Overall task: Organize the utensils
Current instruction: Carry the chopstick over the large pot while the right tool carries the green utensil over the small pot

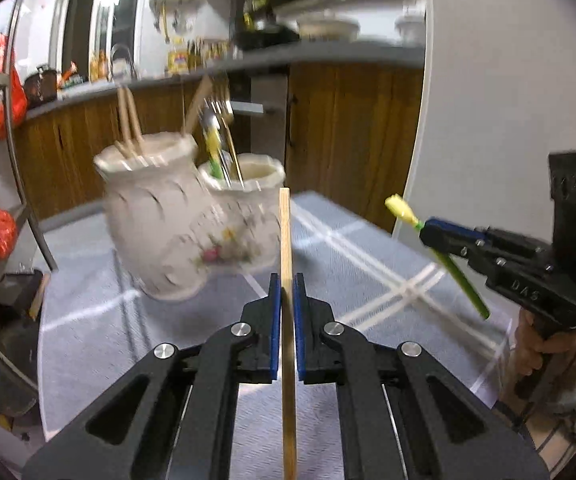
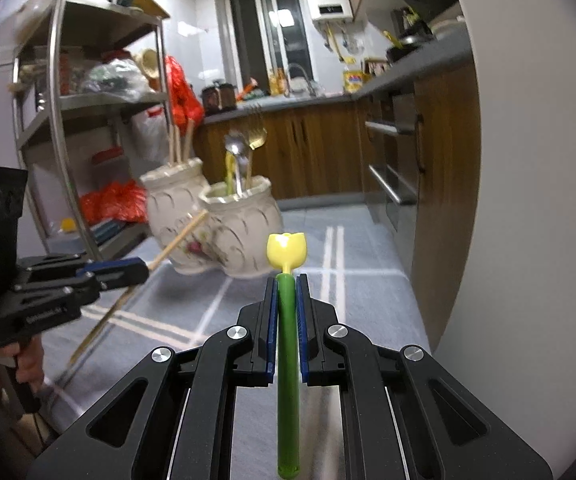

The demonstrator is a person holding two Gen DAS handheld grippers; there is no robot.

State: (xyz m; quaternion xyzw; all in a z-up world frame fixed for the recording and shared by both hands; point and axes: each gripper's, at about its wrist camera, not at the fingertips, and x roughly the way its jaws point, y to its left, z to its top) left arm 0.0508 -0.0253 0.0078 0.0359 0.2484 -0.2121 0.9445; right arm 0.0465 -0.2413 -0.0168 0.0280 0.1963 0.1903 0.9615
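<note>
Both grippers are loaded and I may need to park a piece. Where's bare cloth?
Bare cloth lies right of the two jars, toward the cabinets, and in front of them before the right gripper. Crowded: left of the jars, where the left gripper holds its chopstick by the rack.

left gripper (image 1: 286,288) jaws clamp chopstick (image 1: 286,320) — upright | twin jars (image 1: 192,232) ahead, blurred
</note>
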